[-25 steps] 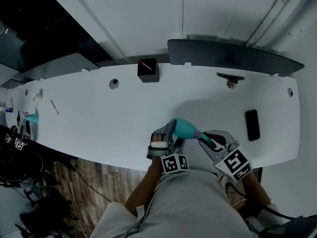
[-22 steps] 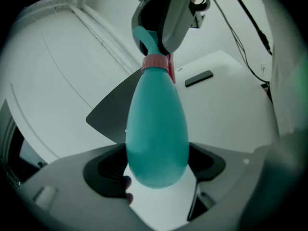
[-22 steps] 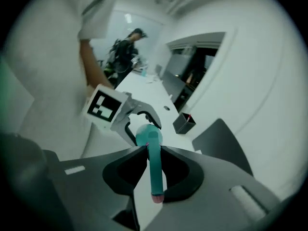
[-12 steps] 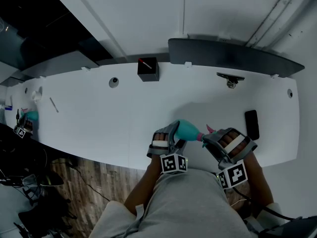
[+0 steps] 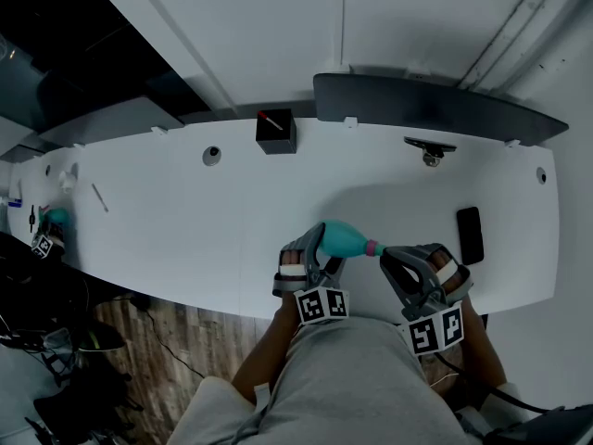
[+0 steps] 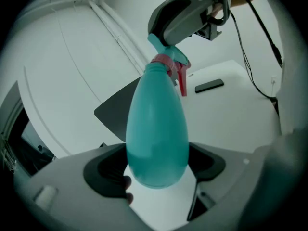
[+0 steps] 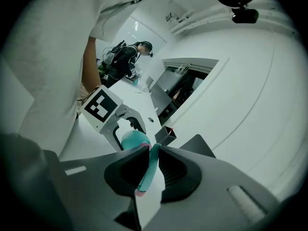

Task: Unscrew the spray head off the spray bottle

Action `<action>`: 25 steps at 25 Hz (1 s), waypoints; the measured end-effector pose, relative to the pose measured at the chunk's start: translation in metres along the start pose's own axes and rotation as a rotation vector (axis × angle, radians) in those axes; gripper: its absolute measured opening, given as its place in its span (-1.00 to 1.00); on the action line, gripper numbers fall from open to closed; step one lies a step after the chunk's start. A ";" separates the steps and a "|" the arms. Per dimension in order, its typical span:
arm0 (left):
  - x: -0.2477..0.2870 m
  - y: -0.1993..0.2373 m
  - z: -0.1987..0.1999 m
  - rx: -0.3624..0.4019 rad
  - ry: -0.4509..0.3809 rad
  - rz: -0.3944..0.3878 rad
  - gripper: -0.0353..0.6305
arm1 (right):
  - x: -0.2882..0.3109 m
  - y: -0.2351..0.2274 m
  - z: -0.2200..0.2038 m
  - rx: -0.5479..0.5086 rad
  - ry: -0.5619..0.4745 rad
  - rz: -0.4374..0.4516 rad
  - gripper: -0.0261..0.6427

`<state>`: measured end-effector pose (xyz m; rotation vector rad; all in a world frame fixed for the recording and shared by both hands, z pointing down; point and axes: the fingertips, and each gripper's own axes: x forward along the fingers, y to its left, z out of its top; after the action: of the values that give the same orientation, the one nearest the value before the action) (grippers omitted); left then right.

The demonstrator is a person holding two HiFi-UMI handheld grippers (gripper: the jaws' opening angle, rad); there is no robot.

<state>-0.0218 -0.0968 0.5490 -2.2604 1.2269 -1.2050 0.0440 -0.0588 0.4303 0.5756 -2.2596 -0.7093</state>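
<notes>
A teal spray bottle [image 5: 347,240] [image 6: 156,129] lies tilted above the white table's near edge, its neck pointing right. My left gripper [image 5: 320,246] [image 6: 156,170] is shut on its fat body, one pad on each side. The teal spray head [image 7: 148,170] [image 6: 166,49] with its pink collar [image 5: 372,247] and pink trigger [image 6: 182,81] sits in my right gripper [image 5: 397,258] [image 7: 150,170]. Those jaws have just been closing and now pinch the spray head. The head still sits on the bottle's neck.
On the white table [image 5: 185,221] stand a black box [image 5: 277,130] at the back, a dark phone [image 5: 468,235] to the right and a small metal fitting [image 5: 431,149]. A grey panel [image 5: 435,105] runs along the wall. Small items [image 5: 56,216] lie far left. A person [image 7: 126,57] stands in the distance.
My right gripper has rolled about the spray head, its marker cube swinging from upper right down toward me. The bottle and left gripper stay about where they were.
</notes>
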 end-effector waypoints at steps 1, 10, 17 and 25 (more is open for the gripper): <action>0.000 0.000 0.000 0.001 -0.002 -0.002 0.25 | 0.001 0.000 -0.001 -0.008 0.002 0.003 -0.72; -0.004 0.002 -0.004 0.032 -0.006 -0.005 0.25 | 0.003 -0.006 -0.002 0.226 -0.070 0.080 -0.43; -0.007 -0.001 0.009 0.042 -0.049 -0.011 0.25 | 0.014 0.017 -0.007 0.200 -0.036 0.205 -0.33; -0.005 0.000 -0.004 0.037 -0.027 -0.014 0.25 | 0.012 0.023 -0.006 0.084 0.009 0.237 -0.55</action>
<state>-0.0261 -0.0925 0.5489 -2.2551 1.1711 -1.1881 0.0357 -0.0496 0.4540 0.3407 -2.3083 -0.4943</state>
